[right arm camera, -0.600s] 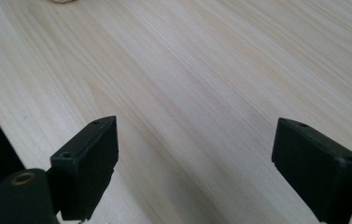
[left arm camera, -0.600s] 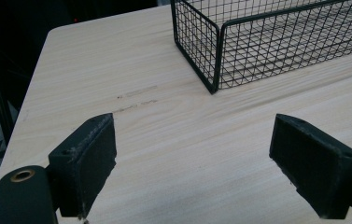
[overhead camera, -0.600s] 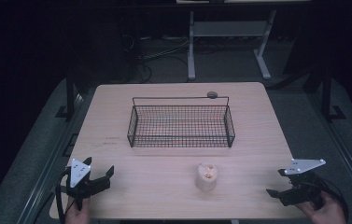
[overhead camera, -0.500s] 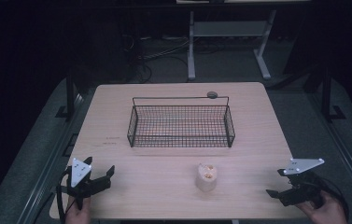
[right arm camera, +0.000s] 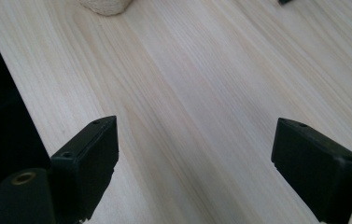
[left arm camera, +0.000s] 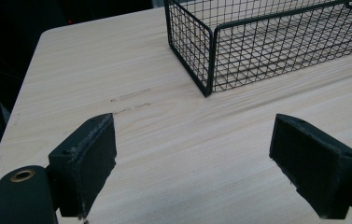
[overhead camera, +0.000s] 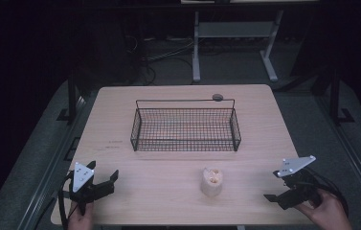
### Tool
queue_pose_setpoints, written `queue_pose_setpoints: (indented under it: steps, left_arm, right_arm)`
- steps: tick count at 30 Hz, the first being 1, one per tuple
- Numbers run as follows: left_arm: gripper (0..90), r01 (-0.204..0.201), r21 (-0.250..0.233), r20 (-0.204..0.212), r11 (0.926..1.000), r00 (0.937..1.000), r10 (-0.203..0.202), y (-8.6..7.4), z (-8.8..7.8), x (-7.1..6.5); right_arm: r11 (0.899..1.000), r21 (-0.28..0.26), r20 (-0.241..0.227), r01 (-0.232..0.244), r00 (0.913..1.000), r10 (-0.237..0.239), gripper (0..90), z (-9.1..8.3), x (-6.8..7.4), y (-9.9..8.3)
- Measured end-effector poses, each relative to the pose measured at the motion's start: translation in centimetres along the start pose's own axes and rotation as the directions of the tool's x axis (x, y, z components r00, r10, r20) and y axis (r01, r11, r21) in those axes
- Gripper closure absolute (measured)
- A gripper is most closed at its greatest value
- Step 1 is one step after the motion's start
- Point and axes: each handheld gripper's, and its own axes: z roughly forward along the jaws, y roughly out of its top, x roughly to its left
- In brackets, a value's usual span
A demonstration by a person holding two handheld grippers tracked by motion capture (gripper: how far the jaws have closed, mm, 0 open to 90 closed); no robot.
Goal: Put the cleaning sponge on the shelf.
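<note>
A black wire basket (overhead camera: 186,128) stands mid-table, and its near corner (left arm camera: 209,60) fills the top of the left gripper view. A small beige lump-like object (overhead camera: 212,181) rests on the wood in front of the basket; its lower edge (right arm camera: 104,6) peeks in at the top of the right gripper view. My left gripper (overhead camera: 105,182) hovers at the table's front left, open, nothing between its jaws (left arm camera: 192,163). My right gripper (overhead camera: 276,190) sits at the front right, open and empty (right arm camera: 194,168), pointing toward the beige object.
The light wooden table (overhead camera: 178,201) has a small dark round disc (overhead camera: 217,97) near its far edge behind the basket. Dark floor, cables and a white stand leg (overhead camera: 196,52) lie beyond the table. Faint scuff marks (left arm camera: 129,95) sit left of the basket.
</note>
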Motion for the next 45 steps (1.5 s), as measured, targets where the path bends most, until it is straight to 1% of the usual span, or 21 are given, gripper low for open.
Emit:
queue_pose_setpoints:
  steps: [1,4,5,7,9,10,11,13,16,19,20,23,25,28,30,34,35,45]
  left_arm:
    - [14.1,0.0,0.0,0.0,1.0,1.0,0.0,0.0,0.0,0.0]
    - [14.0,-0.008,0.0,0.002,1.0,1.0,0.008,0.1,0.0,-0.1]
    - [14.0,-0.008,0.0,0.002,1.0,1.0,0.008,0.1,0.0,-0.1]
    - [14.0,-0.005,-0.001,0.003,1.0,1.0,0.005,0.0,0.0,0.0]
    - [14.1,-0.006,0.0,0.001,1.0,1.0,0.006,0.0,0.0,0.0]
    - [14.0,0.0,0.0,-0.001,1.0,1.0,0.0,0.0,0.0,0.1]
    - [14.0,0.0,0.0,-0.001,1.0,1.0,0.0,0.0,0.0,0.1]
    - [14.0,-0.002,-0.003,-0.003,1.0,1.0,0.002,0.1,-0.1,0.1]
    - [14.0,-0.006,-0.005,-0.002,1.0,1.0,0.006,0.1,-0.1,0.1]
    - [14.0,-0.009,-0.01,0.001,0.9999,1.0,0.009,0.1,-0.1,0.0]
    - [14.0,-0.016,-0.014,-0.003,0.9998,0.9999,0.016,0.2,-0.2,-0.1]
    - [14.0,-0.021,-0.016,-0.003,0.9996,0.9998,0.021,0.3,-0.2,-0.1]
    - [14.0,-0.021,-0.015,-0.002,0.9997,0.9998,0.021,0.2,-0.2,-0.1]
    - [14.1,-0.02,-0.01,0.0,0.9997,0.9998,0.02,0.2,-0.1,-0.1]
    - [14.0,-0.02,-0.01,0.0,0.9997,0.9998,0.02,0.2,-0.1,-0.1]
    - [14.0,-0.016,-0.013,0.0,0.9998,0.9999,0.016,0.2,-0.2,-0.1]
    - [14.0,-0.016,-0.013,0.0,0.9998,0.9999,0.016,0.2,-0.2,-0.1]
    - [14.0,-0.018,-0.012,0.001,0.9998,0.9998,0.018,0.2,-0.2,0.0]
  right_arm:
    - [1.0,0.0,0.0,0.0,1.0,0.0,14.3,0.0,0.0,0.0]
    - [1.0,0.009,-0.009,0.022,0.9997,-0.022,14.4,0.1,0.2,1.0]
    - [1.0,0.009,-0.009,0.022,0.9997,-0.022,14.4,0.1,0.2,1.0]
    - [0.999,0.023,-0.015,0.041,0.999,-0.041,14.4,0.1,0.2,1.7]
    - [0.999,0.024,-0.02,0.045,0.9988,-0.044,14.4,0.1,0.2,2.0]
    - [0.998,0.029,-0.022,0.059,0.998,-0.059,14.4,0.0,0.3,2.5]
    - [0.998,0.029,-0.022,0.059,0.998,-0.059,14.4,0.0,0.3,2.5]
    - [0.996,0.031,-0.028,0.085,0.9961,-0.084,14.4,-0.1,0.3,3.2]
    - [0.994,0.034,-0.032,0.106,0.994,-0.105,14.4,-0.1,0.5,3.8]
    - [0.993,0.039,-0.035,0.115,0.993,-0.113,14.4,-0.1,0.6,4.2]
    - [0.99,0.048,-0.038,0.13,0.9909,-0.129,14.5,-0.1,0.7,4.6]
    - [0.988,0.052,-0.045,0.144,0.9889,-0.142,14.4,0.0,0.8,5.2]
    - [0.988,0.053,-0.05,0.146,0.9884,-0.143,14.4,0.0,0.9,5.4]
    - [0.983,0.056,-0.056,0.176,0.9833,-0.173,14.6,0.1,1.1,6.1]
    - [0.982,0.06,-0.062,0.18,0.9823,-0.177,14.6,0.1,1.2,6.3]
    - [0.976,0.067,-0.071,0.206,0.977,-0.201,14.6,0.2,1.5,7.2]
    - [0.976,0.067,-0.071,0.206,0.977,-0.201,14.6,0.2,1.5,7.2]
    - [0.962,0.082,-0.103,0.259,0.9626,-0.25,14.6,0.8,2.2,9.4]
